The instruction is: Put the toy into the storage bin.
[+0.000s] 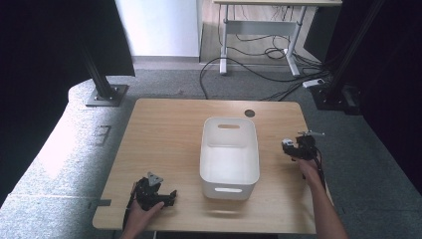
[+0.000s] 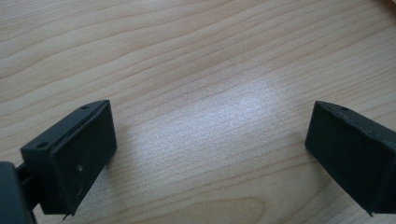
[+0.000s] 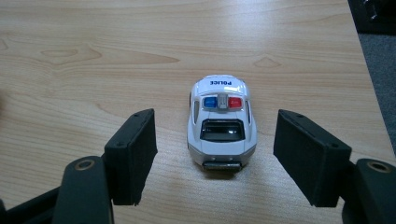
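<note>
So my right gripper (image 3: 215, 154) has its jaws spread wide with the little toy police car (image 3: 221, 122) sitting between them, pads clear of it on both sides, not gripping. The car's on the wooden table (image 1: 164, 144), right of the white bin (image 1: 229, 172), near the right edge. My left gripper (image 2: 210, 154) is wide open too, holding nothing, low over bare wood.

In the high view the white bin (image 1: 229, 157) stands mid-frame on the bench (image 1: 164, 134), walling the left half from the right. Left of it, bare wood runs open toward the upper left of the frame. In the right claw (image 3: 215, 154) view, the toy police car (image 3: 221, 123) sits between spread jaws, gaps on both flanks.
</note>
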Demonstrator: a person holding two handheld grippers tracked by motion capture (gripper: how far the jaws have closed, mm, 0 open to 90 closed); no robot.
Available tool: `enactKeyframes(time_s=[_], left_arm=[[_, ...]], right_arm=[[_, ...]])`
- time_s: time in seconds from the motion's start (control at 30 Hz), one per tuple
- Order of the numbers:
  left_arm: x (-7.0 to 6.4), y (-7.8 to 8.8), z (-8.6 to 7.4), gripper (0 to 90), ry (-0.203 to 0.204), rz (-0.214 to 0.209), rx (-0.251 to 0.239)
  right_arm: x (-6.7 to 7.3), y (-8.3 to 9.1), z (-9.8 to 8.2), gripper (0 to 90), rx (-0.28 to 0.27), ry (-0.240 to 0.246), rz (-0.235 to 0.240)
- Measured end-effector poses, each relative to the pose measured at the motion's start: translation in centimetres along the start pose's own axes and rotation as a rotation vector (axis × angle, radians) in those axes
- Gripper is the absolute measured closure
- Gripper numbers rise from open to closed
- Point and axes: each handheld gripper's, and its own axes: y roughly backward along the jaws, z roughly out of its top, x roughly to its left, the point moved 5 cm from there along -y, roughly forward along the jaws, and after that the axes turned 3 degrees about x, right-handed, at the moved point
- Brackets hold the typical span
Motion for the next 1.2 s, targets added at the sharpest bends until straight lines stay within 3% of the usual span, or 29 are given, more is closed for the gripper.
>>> enactKeyframes(time_s=[0.27, 0.43, 0.57, 1.07, 1.2], left_arm=[[0.0, 0.0, 0.0, 1.9, 0.000, 0.000, 0.000], [0.0, 0.0, 0.0, 1.9, 0.000, 0.000, 0.000], [0.0, 0.0, 0.0, 2.0, 0.000, 0.000, 0.000], [0.0, 0.0, 0.0, 1.9, 0.004, 0.003, -0.001], [0.0, 0.0, 0.0, 2.0, 0.005, 0.004, -0.001]], right_arm=[[-0.1, -0.3, 0.2, 29.1, 0.016, 0.016, -0.015], [0.4, 0.0, 1.3, 30.2, -0.016, 0.027, -0.011], [0.0, -0.8, 1.2, 29.8, 0.010, 0.022, -0.021], [0.0, -2.5, 1.3, 30.7, 0.024, 0.032, -0.040], [-0.4, -2.9, 1.0, 31.2, 0.031, 0.013, -0.045]])
